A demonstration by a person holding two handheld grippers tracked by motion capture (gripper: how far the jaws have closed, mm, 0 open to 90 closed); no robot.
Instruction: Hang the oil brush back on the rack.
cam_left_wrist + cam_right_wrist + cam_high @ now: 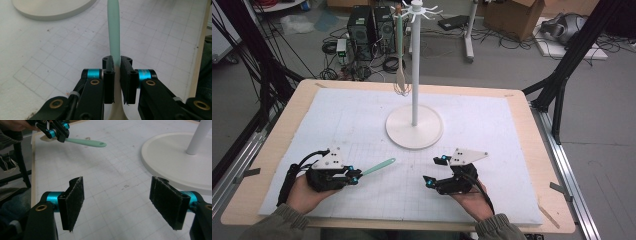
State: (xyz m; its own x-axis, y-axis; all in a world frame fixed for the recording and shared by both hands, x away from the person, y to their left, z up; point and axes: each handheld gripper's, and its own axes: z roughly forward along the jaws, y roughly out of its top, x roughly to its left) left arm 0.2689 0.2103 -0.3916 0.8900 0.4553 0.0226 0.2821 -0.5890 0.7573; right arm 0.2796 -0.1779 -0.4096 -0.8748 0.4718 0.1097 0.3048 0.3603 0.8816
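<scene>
Our left gripper pinches the mint-handled spatula near its neck — light, stiff, probably slippery. Our right gripper gapes open, holding nothing.

The utensil's mint handle looks like smooth, matt silicone or plastic. The right gripper has fuzzy, felt-like black pads — its barrels are glossy teal metal. The mat is matt, gridded and lightly scuffed — its table pale wood.

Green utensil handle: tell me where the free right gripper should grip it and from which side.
Grip the bare handle just past the left gripper, short of its tip. Bring the right gripper, open, in from the right: the handle sticks out flat and slim that way.
</scene>
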